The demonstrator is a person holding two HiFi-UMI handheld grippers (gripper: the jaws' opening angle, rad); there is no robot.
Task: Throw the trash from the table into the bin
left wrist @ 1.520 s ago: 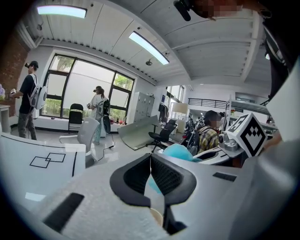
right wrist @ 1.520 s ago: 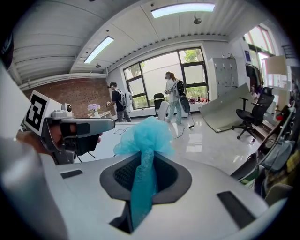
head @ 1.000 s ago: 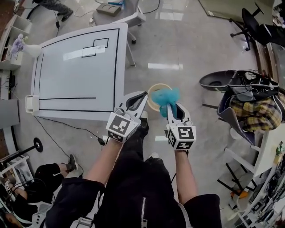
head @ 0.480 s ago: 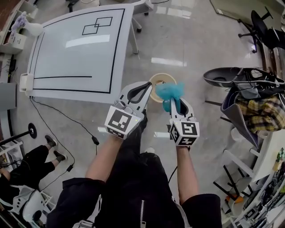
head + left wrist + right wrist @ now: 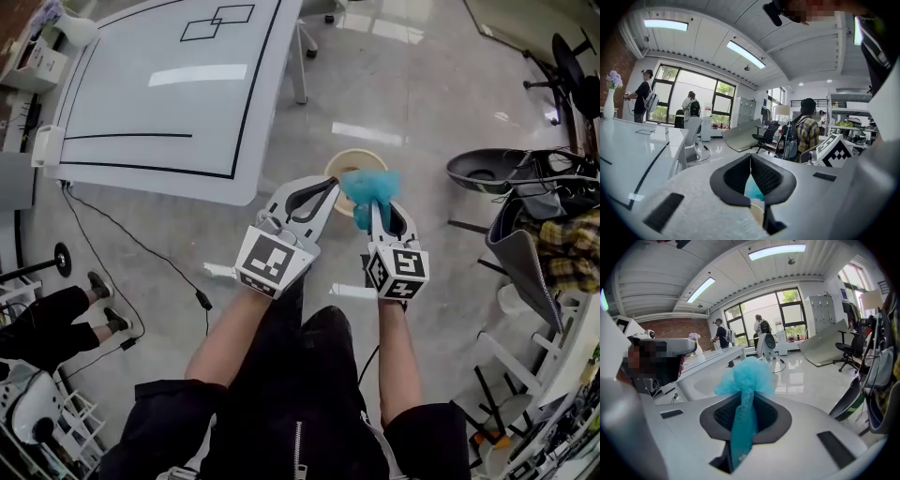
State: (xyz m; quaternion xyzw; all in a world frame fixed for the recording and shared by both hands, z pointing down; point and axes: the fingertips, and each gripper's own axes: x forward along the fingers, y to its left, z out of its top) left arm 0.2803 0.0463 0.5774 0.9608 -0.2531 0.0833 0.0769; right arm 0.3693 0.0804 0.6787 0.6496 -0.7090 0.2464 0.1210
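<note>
Right gripper view: the right gripper [image 5: 744, 408] has its fingers clenched on the gathered neck of a teal mesh wad [image 5: 746, 376], probably the best hold for something so light, soft and snag-prone. The left gripper [image 5: 330, 185] is closed, empty. Beyond, the bin [image 5: 345, 161] stands on the floor.

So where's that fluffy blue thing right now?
Head view, centre-right: the blue wad is pinched in the right gripper, beside the round bin on the floor.

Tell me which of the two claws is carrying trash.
The right claw: it is shut on a turquoise mesh wad that puffs out past its tips. The left claw is shut with nothing gripped.
</note>
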